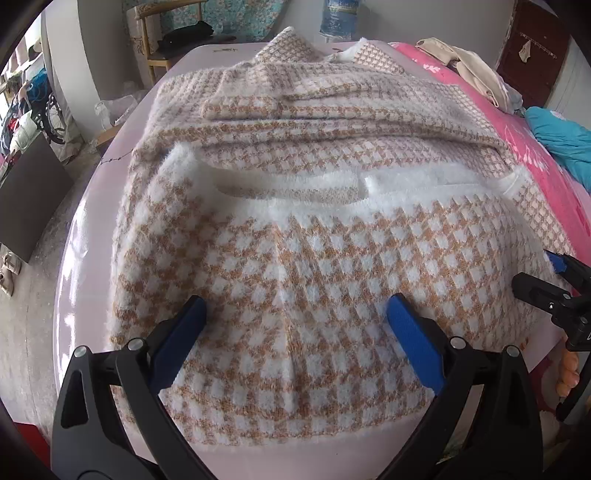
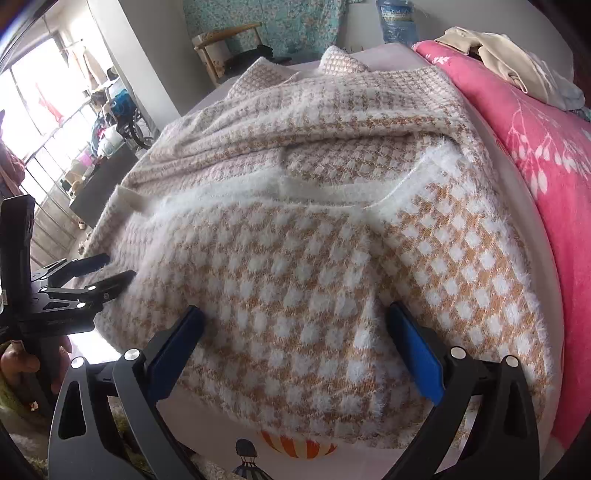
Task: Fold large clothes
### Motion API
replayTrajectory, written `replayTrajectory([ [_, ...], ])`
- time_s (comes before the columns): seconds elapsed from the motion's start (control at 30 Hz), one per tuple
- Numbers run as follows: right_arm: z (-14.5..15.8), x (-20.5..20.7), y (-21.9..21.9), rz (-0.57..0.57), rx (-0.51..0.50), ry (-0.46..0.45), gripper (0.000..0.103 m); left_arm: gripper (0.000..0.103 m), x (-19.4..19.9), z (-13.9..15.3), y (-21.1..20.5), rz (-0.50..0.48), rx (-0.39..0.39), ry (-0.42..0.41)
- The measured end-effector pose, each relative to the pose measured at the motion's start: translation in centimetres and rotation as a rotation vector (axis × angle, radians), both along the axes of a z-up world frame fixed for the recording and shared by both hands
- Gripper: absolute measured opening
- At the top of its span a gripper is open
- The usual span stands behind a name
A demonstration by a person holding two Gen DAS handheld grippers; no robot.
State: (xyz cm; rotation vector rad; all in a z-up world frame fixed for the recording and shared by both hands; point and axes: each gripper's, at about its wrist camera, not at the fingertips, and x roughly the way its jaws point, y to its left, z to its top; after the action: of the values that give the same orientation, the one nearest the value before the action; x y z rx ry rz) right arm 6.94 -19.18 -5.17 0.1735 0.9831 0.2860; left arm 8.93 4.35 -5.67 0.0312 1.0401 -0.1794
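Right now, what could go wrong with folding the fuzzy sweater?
Both grippers, left and right, stand open above the sweater, holding nothing. Its fluffy knit might snag on the pads. The folded-up bottom part lies loose, so a nudge could undo it. The sweater's right side lies close to the pink blanket, which a pinch might catch too.

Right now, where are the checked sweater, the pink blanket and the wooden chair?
checked sweater (image 1: 325,266): left wrist view, folded-over front panel.
pink blanket (image 2: 524,125): right wrist view, flowered top surface.
wooden chair (image 2: 225,35): right wrist view, its backrest rail.
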Motion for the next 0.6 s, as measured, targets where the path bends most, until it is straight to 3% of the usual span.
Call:
replayTrajectory([
  [0.43, -0.16, 0.10, 0.65, -0.019, -0.033, -0.009, 0.097, 0.095, -0.04, -0.25, -0.34, -0.020, 0.029, -0.014],
  [0.6, 0.18, 0.40, 0.43, -0.005, -0.030, 0.023, 0.097, 0.095, -0.03, 0.20, 0.34, -0.036, -0.015, -0.016],
])
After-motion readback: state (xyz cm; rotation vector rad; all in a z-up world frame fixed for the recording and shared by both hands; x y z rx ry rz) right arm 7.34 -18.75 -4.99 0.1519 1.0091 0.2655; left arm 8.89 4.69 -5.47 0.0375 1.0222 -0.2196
